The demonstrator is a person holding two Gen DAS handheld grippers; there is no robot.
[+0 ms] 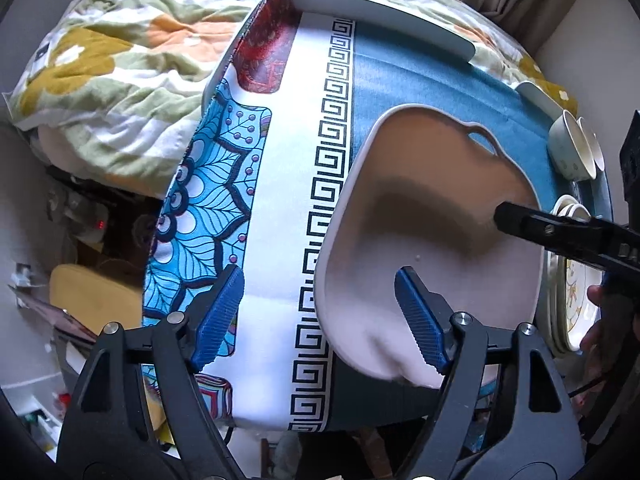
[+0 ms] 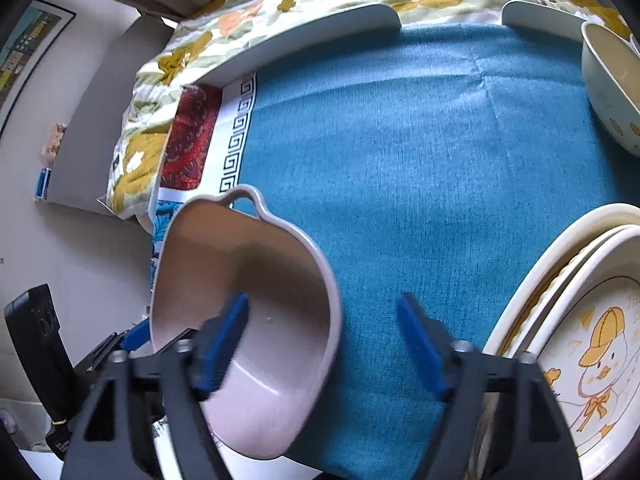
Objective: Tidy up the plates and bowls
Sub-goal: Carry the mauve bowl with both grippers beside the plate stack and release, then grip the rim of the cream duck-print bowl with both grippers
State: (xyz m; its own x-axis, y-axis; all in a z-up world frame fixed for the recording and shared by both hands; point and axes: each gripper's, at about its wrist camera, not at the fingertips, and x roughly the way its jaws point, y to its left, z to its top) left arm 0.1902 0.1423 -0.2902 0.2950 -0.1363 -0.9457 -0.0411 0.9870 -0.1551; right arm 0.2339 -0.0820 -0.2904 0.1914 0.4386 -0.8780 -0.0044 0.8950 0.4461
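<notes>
Both grippers point steeply down at the table, side by side. The left gripper (image 1: 320,316) hangs with its blue pads spread wide: one pad is over the patterned white band of the tablecloth (image 1: 420,76), the other over the near part of the pink dish (image 1: 432,216), and neither presses on anything. The right gripper (image 2: 324,340) is likewise spread and empty; its left pad (image 2: 224,344) hangs in front of the pink dish (image 2: 256,280), its right one over bare teal cloth (image 2: 400,160). Whether that left pad grazes the dish's inner wall is hard to tell, since the frame is slightly blurred.

The pink dish is a shallow, matte, pale-pink bowl with rounded corners and a small looped handle at its far rim. It sits on the teal part of the cloth near the patterned border, empty inside. To its right lies a stack of cream plates (image 2: 560,280), the top one printed with a yellow duck in a cap. Farther back on the right stands a cream bowl (image 2: 608,92) with small yellow marks.
</notes>
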